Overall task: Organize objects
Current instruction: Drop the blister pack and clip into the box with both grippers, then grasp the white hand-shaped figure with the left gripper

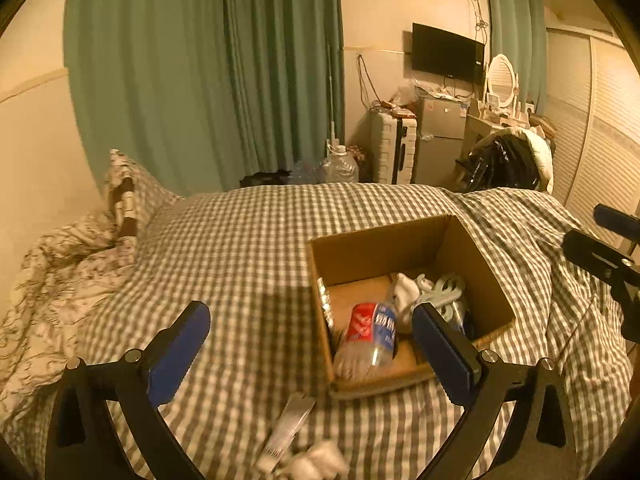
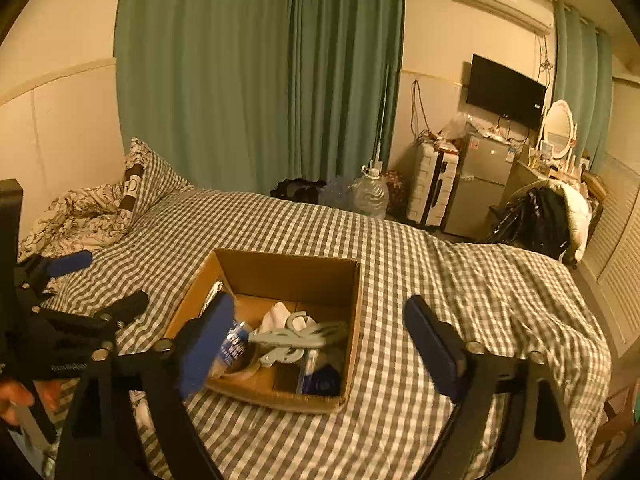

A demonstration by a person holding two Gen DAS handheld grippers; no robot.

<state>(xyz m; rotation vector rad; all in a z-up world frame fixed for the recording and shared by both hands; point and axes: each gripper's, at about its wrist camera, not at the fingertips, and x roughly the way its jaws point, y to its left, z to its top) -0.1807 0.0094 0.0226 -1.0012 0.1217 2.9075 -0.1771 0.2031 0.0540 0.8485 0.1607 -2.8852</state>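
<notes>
Here, an open cardboard box (image 1: 472,256) sits on the bed (image 1: 248,240), on its grey-and-white checked cover. Inside the box: a clear plastic bottle (image 1: 370,340) with a red and blue label lying on its side, a white crumpled cloth (image 1: 406,292), pale hangers (image 2: 296,336) piled across the middle, and a dark blue item in the near corner that is too dim to make out.

Left hand-held gripper (image 1: 312,354): jaws spread wide, nothing between them; one blue pad hangs over the bed cover, the other over the box's near edge. Right hand-held gripper (image 2: 320,344): also released, jaws wide, empty, poised above the box.

On the cover just outside the box, near the left gripper: a flat tube (image 1: 288,432) and a white crumpled wad (image 1: 320,460) beside it. Rumpled patterned bedding (image 1: 60,280) lies at the bed's far left. Green curtains (image 1: 200,72) behind.
</notes>
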